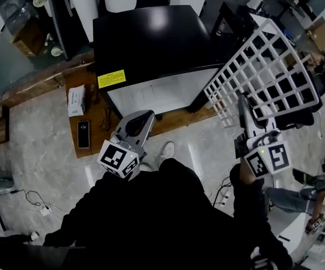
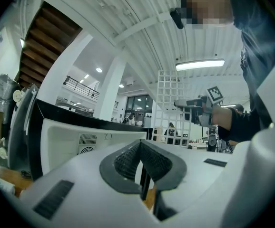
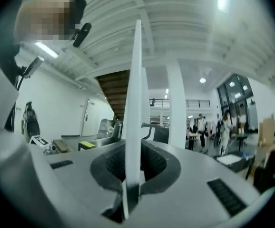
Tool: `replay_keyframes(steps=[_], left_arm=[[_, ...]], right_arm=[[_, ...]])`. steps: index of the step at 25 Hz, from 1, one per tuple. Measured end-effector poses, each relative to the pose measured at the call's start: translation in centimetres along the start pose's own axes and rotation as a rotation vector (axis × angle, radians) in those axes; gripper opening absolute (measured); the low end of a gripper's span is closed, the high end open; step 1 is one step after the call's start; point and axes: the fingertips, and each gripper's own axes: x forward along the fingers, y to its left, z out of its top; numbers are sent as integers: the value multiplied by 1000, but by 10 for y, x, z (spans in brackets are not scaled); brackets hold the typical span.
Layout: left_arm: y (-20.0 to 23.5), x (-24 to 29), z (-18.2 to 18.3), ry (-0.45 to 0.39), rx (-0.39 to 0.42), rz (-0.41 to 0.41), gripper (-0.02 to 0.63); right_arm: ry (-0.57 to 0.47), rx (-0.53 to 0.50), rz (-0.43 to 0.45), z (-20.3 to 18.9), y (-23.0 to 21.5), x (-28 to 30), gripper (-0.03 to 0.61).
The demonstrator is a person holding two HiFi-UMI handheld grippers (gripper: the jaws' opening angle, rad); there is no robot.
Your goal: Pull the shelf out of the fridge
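The black mini fridge (image 1: 151, 44) stands ahead of me with its white inside showing at the front. The white grid shelf (image 1: 269, 72) is outside the fridge, held up in the air to its right. My right gripper (image 1: 244, 103) is shut on the shelf's near edge. In the right gripper view the shelf (image 3: 135, 103) runs edge-on and upright between the pads. My left gripper (image 1: 143, 117) hovers in front of the fridge opening, shut with nothing in it. In the left gripper view the fridge (image 2: 80, 132) is on the left and the raised shelf (image 2: 171, 99) on the right.
A phone (image 1: 83, 134) and a white box (image 1: 76, 100) lie on the wooden platform (image 1: 39, 83) left of the fridge. Cables (image 1: 36, 201) trail over the marble floor. A water bottle (image 1: 10, 4) stands far left. A person's legs (image 1: 297, 196) are at the right.
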Motion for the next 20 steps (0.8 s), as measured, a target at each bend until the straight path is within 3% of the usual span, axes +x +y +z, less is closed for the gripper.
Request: replay_keyframes(steps=[5, 9, 20], left_arm=[[4, 0, 3, -9, -3, 13, 6], [13, -1, 4, -11, -4, 30, 6], [46, -13, -3, -14, -27, 131, 6]], right_arm=[[-26, -406, -5, 68, 6, 33, 29], [62, -745, -13, 76, 24, 77, 29], [215, -1074, 224, 1, 102, 199, 29]])
